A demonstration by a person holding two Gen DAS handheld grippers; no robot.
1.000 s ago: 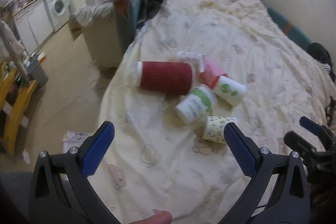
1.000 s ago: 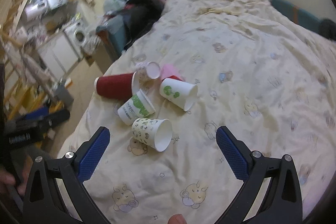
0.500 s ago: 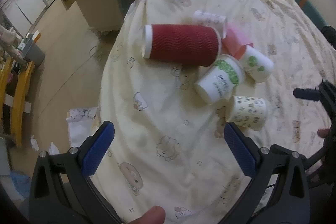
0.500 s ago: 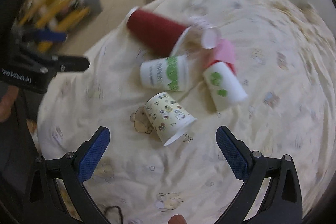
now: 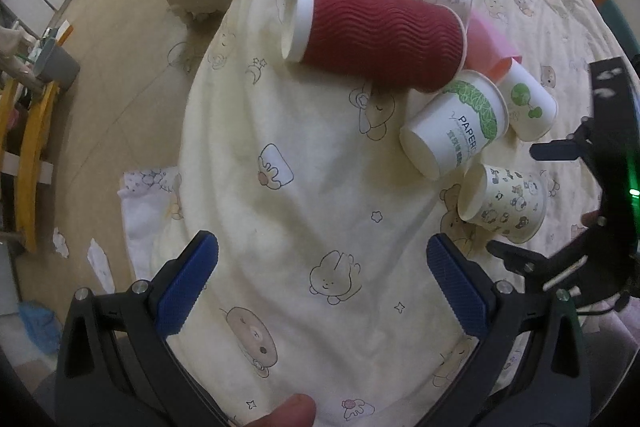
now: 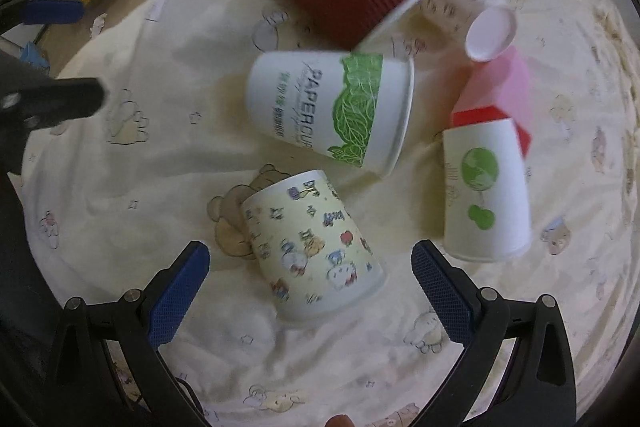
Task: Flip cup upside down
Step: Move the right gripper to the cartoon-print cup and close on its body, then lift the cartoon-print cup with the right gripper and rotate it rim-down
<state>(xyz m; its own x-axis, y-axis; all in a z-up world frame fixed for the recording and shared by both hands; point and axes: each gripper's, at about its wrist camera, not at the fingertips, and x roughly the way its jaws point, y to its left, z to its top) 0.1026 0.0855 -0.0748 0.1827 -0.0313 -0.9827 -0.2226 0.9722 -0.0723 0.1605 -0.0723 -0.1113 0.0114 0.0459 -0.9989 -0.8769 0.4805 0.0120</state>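
Both tools spread over cartoon-print bedsheet, tan floor alongside.

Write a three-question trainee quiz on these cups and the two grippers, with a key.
1. True or false: the dark red ribbed paper cup stands upright on the cream cartoon-print bedsheet.
2. Which cup lies nearest between the right gripper fingers? A) the white paper cup with a green leaf band B) the pale yellow paper cup with cartoon animal prints C) the white paper cup with a green globe print
3. Fill in: the left gripper is ____ and holds nothing.

Key: 1 false, it lies on its side; 2 B; 3 open.
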